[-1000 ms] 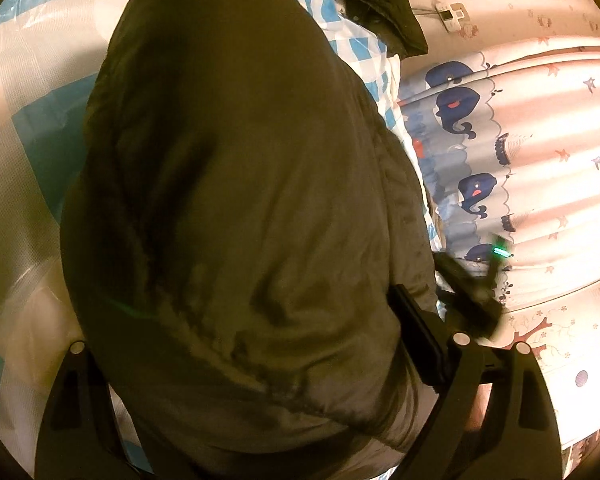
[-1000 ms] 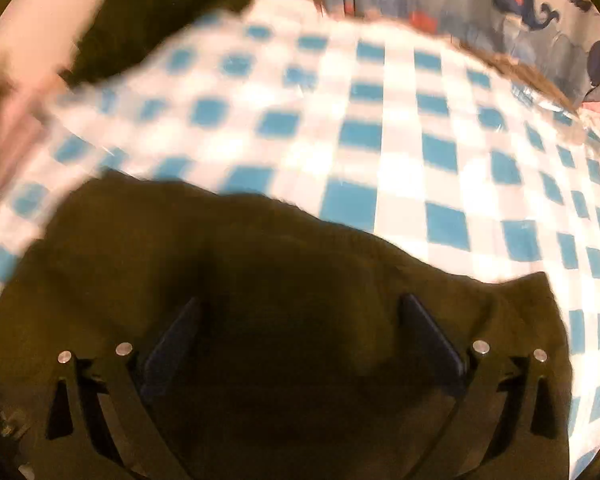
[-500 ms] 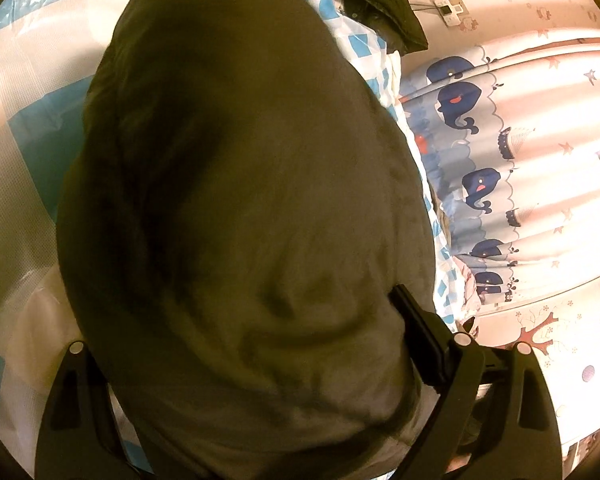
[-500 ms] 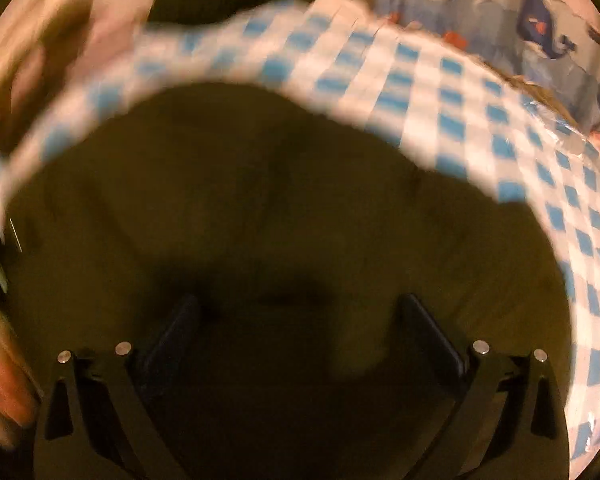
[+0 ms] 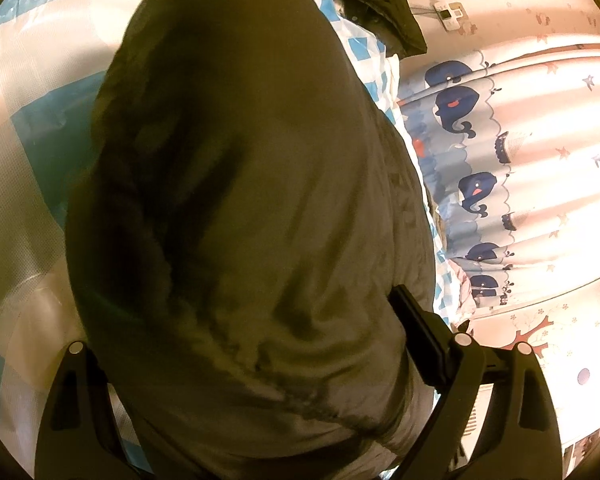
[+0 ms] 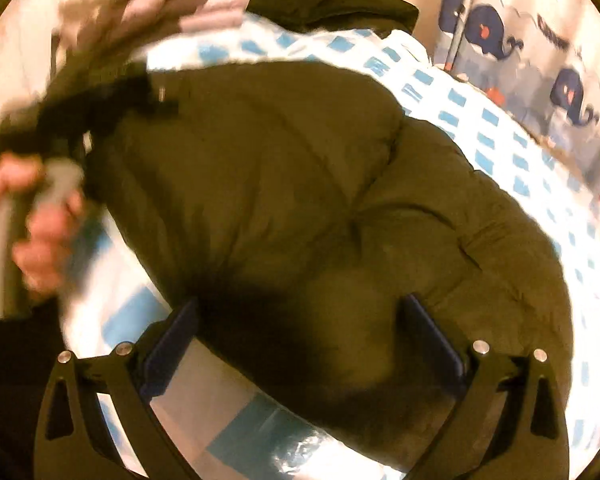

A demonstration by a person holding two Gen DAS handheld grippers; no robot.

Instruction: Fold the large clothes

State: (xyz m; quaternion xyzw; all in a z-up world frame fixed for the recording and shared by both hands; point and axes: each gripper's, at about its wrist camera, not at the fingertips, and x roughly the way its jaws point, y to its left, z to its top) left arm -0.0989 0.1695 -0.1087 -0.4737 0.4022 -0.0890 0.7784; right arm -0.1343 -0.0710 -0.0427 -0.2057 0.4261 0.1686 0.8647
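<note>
An olive green puffer jacket (image 5: 252,200) lies heaped on a bed with a blue and white checked sheet (image 6: 500,136). In the left wrist view the jacket fills the space between the wide-apart fingers of my left gripper (image 5: 260,320), which is open. Only its right finger (image 5: 418,332) shows; the fabric hides the left one. In the right wrist view my right gripper (image 6: 304,340) stands open over the near edge of the jacket (image 6: 300,184). The left gripper (image 6: 100,96) appears there at the jacket's far left corner, blurred and held by a hand (image 6: 40,232).
A second dark garment (image 6: 332,0) lies at the head of the bed by the wall. A curtain with blue whales (image 5: 500,168) hangs along the bed's right side. Clear plastic film (image 6: 260,432) covers the sheet near me.
The right wrist view has drawn back and turned left, so the whole jacket, the left gripper and a hand now show. The left wrist view hardly changed; the other gripper left its right edge.
</note>
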